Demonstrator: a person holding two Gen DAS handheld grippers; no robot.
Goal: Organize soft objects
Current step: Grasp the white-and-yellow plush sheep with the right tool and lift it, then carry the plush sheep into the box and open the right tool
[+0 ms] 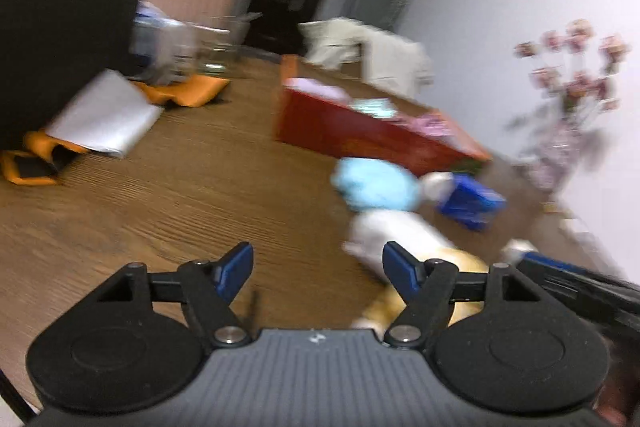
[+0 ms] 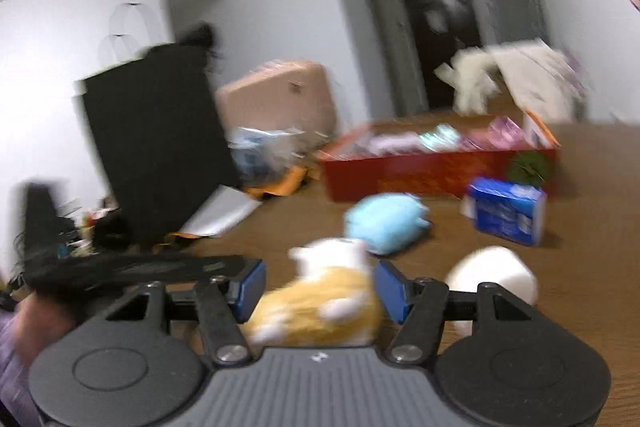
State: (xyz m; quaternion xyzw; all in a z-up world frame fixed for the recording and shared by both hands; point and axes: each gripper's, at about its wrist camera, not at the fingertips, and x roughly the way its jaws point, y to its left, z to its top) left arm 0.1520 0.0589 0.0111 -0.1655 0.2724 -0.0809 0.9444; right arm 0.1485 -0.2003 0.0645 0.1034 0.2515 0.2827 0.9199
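Note:
An orange and white plush toy (image 2: 316, 311) lies on the wooden table (image 2: 592, 267) between the blue pads of my right gripper (image 2: 320, 291). Its jaws stand apart and the toy does not look squeezed. Just beyond it are a light blue plush (image 2: 384, 223), a blue tissue pack (image 2: 508, 211) and a white roll (image 2: 492, 275). My left gripper (image 1: 318, 273) is open over bare table, with the same orange and white toy (image 1: 400, 231) just to the right of its right pad. The light blue plush (image 1: 372, 185) lies further ahead. The picture is blurred.
A red box (image 2: 420, 171) filled with packets stands behind the toys. A black panel (image 2: 160, 147), a silver sheet (image 1: 104, 115) and orange bags (image 1: 188, 91) sit on the left. Flowers (image 1: 568, 99) stand at the right wall, and a pale cloth pile (image 1: 372, 51) lies at the back.

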